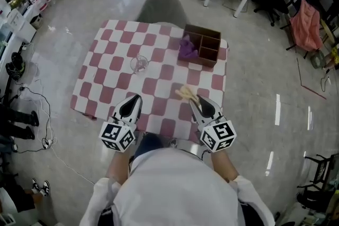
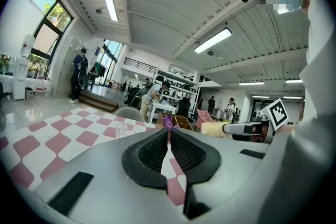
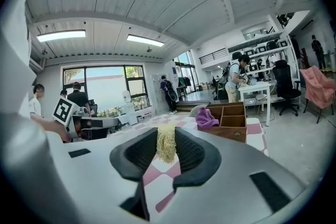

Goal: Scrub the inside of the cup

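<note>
The right claw [image 3: 167, 139] squeezes a yellow scrubber [image 1: 185, 93]; the left claw [image 2: 169, 139] is pinched closed on nothing. The glass cup [image 1: 139, 64] stands ahead of the left claw, well apart. That claw should open and hold the cup steady so the scrubber goes straight in.

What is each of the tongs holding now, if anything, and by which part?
The right tongs are shut on a straw-coloured scrubber, gripped by its near end. The left tongs are shut and hold nothing.
</note>
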`<state>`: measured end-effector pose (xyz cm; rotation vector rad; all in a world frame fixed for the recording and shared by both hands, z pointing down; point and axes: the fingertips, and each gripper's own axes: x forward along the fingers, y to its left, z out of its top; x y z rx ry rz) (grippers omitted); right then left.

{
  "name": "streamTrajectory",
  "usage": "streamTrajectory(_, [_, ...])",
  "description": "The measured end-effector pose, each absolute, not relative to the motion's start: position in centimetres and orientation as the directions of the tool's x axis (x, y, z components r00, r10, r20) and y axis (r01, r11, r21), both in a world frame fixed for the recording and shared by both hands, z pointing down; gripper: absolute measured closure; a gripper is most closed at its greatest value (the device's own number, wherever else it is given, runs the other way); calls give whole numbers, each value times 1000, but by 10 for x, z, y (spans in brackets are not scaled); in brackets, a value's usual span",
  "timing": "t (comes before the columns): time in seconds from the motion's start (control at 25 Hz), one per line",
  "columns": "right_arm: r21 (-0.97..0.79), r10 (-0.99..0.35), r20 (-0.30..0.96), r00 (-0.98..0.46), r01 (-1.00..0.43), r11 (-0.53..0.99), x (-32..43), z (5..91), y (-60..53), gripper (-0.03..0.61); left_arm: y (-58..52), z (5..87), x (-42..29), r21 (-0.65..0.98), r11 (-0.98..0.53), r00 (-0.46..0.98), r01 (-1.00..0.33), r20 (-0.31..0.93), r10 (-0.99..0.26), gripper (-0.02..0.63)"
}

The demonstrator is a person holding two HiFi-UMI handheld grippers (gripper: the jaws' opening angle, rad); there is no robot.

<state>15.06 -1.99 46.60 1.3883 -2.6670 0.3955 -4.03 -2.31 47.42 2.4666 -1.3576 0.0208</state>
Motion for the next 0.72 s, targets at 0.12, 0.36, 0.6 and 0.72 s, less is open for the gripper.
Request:
streamTrajectory(0.12, [-183,-777,215,-592,-806,563,149,469,-14,468,-15,477,-41,264,-480,531,-837,178,-829,570])
streamTrajectory(0.36, [-185,-761,217,-611,-791,583,143,471,-17,468,-25,473,-41,245,-481,525,-842,162,-836,569])
streamTrajectory(0.6, [-181,-768,221,-601,-799,573,123,470,-31,468,-43,478,-53,242,-501,545,-831,177,-819,569])
streamTrajectory(0.72, [-182,-774,224,-592,-806,563,112,470,-42,468,-54,481,-63,246,-508,554,-825,183,-812,569])
